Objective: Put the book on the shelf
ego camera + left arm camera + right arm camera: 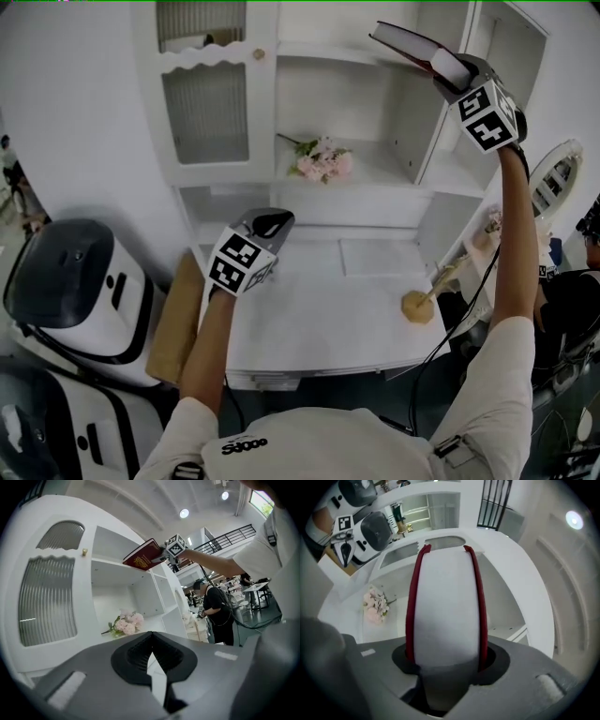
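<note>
Between right gripper jaws: book, gripped tight, up by top shelf. Ahead of jaws, shelf edge near. Tip book flat, slide in slow. Left gripper jaws closed, empty.

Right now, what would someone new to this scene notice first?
The red book stands out, raised high and tilted by the cabinet's upper shelf, with the right gripper jaws shut on it. Below it, pink flowers lie on a lower shelf, and the left gripper hangs empty over the white desk.
</note>
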`<state>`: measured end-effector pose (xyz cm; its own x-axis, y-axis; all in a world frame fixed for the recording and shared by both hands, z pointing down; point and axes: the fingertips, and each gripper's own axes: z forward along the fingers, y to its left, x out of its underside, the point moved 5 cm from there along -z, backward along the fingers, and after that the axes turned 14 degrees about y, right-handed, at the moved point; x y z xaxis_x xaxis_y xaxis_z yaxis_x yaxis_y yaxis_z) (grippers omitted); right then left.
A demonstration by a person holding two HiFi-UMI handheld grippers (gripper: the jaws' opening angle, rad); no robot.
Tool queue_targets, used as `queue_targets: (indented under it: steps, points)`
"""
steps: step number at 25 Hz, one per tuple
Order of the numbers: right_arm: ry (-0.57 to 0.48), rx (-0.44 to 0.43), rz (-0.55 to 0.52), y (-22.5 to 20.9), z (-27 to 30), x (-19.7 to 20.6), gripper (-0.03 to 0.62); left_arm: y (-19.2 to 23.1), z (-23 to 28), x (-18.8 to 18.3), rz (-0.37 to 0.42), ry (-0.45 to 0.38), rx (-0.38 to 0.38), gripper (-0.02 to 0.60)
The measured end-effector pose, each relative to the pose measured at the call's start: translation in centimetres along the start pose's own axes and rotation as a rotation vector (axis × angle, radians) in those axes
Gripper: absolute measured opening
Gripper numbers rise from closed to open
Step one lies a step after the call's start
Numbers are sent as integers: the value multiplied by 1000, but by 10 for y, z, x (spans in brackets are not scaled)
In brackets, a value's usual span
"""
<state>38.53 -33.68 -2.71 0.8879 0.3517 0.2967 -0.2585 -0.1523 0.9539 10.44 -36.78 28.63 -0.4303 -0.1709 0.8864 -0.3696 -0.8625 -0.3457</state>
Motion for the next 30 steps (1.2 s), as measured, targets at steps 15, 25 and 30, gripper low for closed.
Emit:
queue_targets:
  steps: [15,25,30]
  points:
    - [127,16,-184,15,65,-13,255,-17,14,43,-111,18,5,20]
    - [176,-53,-222,24,115,-25,351,18,1,47,-173,-10,-97,20]
    - [191,-72,-242,31,135,-36,410,23,3,48,-193,-6,-114,20]
